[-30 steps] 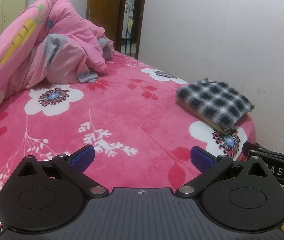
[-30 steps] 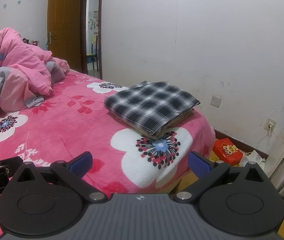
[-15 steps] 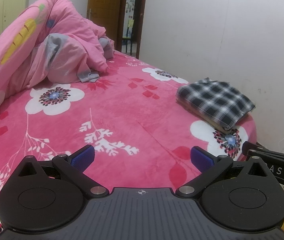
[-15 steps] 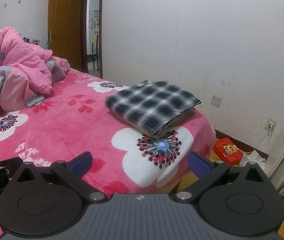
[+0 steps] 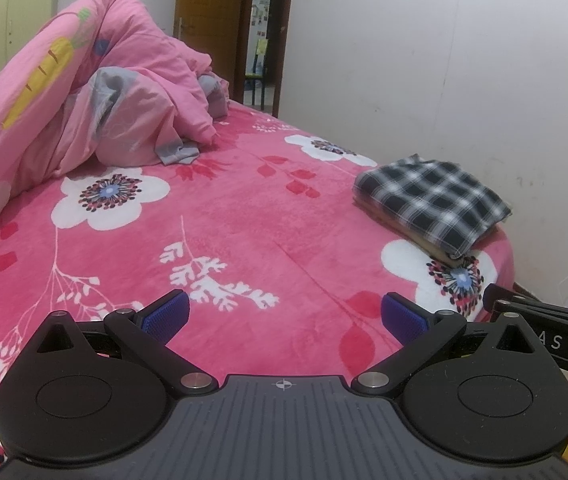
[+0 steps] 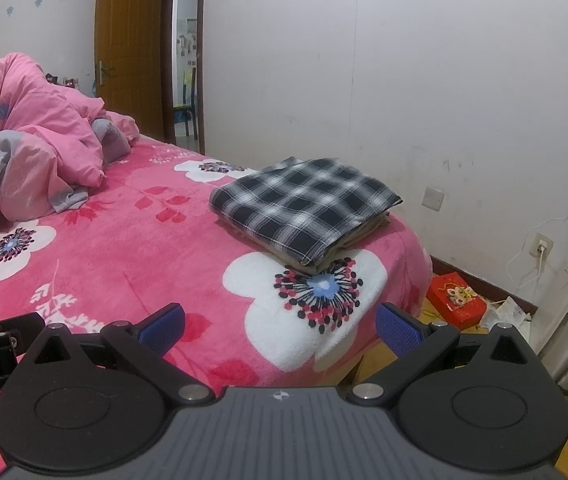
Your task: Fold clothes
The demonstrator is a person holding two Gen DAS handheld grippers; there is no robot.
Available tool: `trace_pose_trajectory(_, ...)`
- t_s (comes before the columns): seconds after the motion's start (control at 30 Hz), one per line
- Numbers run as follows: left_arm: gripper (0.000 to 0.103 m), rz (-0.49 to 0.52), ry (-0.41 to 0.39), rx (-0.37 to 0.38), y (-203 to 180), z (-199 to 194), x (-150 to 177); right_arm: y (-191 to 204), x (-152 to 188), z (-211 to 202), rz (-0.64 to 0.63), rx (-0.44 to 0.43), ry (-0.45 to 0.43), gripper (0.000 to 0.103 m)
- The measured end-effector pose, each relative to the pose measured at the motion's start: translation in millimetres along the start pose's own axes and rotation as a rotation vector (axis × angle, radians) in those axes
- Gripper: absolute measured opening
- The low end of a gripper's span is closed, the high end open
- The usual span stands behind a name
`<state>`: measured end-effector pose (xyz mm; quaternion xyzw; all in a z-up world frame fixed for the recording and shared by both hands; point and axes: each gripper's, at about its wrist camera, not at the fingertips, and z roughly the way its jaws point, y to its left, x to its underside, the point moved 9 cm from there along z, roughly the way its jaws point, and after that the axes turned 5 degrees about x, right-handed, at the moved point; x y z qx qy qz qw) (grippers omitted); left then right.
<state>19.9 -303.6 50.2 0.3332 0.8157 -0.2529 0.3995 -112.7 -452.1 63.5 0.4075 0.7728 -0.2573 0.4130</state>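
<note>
The folded checked shirt (image 6: 303, 204) sits on a tan garment at the bed's (image 5: 244, 240) corner — about 12 o'clock from the right gripper (image 6: 280, 326), 2 o'clock from the left gripper (image 5: 284, 314); the right is nearer — both gape wide, empty

The bed cover (image 5: 244, 216) is hot pink, printed with white flowers, red leaves and white sprigs. At centre right, the folded shirt (image 6: 303, 204) is a black-and-white plaid, lying on a tan piece, perhaps another garment. The heaped quilt (image 5: 84, 112) at upper left is paler pink with grey patches and a yellow carrot print. Each claw (image 5: 284, 316) is black with blue pads (image 6: 397, 328). The door (image 6: 128, 48) is brown; the box (image 6: 455, 300) at lower right is red.
</note>
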Motion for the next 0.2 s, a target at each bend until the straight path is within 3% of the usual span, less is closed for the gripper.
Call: trace_pose_trajectory(0.2,0.103,0.0,-0.002,-0.008,0.6,0.3,0.1,-0.2,0.4,0.8,0.0,-0.002,0.003,0.103)
